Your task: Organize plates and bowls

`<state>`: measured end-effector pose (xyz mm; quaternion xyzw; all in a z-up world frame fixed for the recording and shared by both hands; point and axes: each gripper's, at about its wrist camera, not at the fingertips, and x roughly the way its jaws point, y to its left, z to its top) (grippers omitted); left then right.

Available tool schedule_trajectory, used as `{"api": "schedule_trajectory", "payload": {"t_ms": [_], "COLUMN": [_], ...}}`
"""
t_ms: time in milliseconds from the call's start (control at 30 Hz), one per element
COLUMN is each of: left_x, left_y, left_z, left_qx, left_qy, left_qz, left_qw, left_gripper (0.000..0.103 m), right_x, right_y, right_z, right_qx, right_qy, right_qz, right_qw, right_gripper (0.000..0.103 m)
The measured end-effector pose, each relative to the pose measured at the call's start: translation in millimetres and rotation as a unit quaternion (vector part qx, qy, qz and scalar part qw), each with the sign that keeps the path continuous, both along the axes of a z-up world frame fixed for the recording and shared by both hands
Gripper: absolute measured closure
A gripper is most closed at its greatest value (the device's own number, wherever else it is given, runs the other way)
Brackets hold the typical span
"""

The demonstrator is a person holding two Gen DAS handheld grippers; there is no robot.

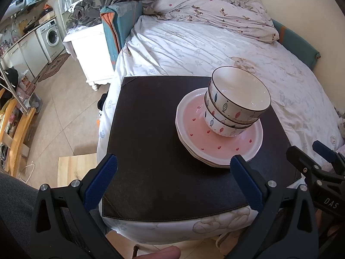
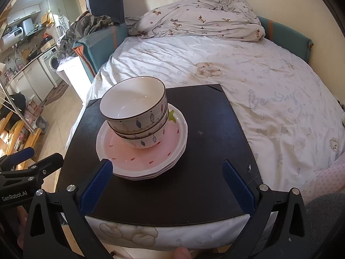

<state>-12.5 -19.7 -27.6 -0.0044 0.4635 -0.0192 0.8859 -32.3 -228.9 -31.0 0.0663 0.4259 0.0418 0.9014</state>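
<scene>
A stack of pink plates (image 1: 232, 144) with red drop marks and white rims lies on a black mat (image 1: 151, 140) on the bed. Nested white bowls (image 1: 239, 99) with fish patterns stand on the plates, slightly tilted. In the right wrist view the plates (image 2: 140, 157) and bowls (image 2: 135, 110) sit left of centre on the mat (image 2: 194, 172). My left gripper (image 1: 174, 164) is open and empty, just in front of the plates. My right gripper (image 2: 167, 168) is open and empty, its left finger near the plates' front rim. The right gripper also shows in the left wrist view (image 1: 310, 151), the left gripper in the right wrist view (image 2: 43, 155).
The bed (image 1: 215, 49) with a white sheet and a crumpled duvet (image 1: 215, 8) lies behind the mat. A white nightstand (image 1: 90, 49) and a tiled floor (image 1: 60, 112) are on the left. A wooden board (image 1: 73, 168) lies on the floor by the bed.
</scene>
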Motion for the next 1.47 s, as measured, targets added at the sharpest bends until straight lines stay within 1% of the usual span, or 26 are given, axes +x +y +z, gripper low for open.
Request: {"api": "schedule_trajectory", "payload": {"t_ms": [200,1467], "left_x": [0.0,-0.4], "left_y": [-1.0,-1.4], "left_z": [0.6,1.7], "left_qx": [-0.008,-0.013], "left_qy": [0.002,0.001], "left_qz": [0.001,0.003], "left_qw": [1.0,0.9999], "left_gripper": [0.0,0.0], "right_x": [3.7,5.8], "right_y": [-2.1,-6.8], "right_z": [0.1,2.0], "right_qx": [0.002,0.001], "right_qy": [0.004,0.003], "right_qz": [-0.004,-0.007], "right_qw": [1.0,1.0], "right_gripper": [0.0,0.0]}}
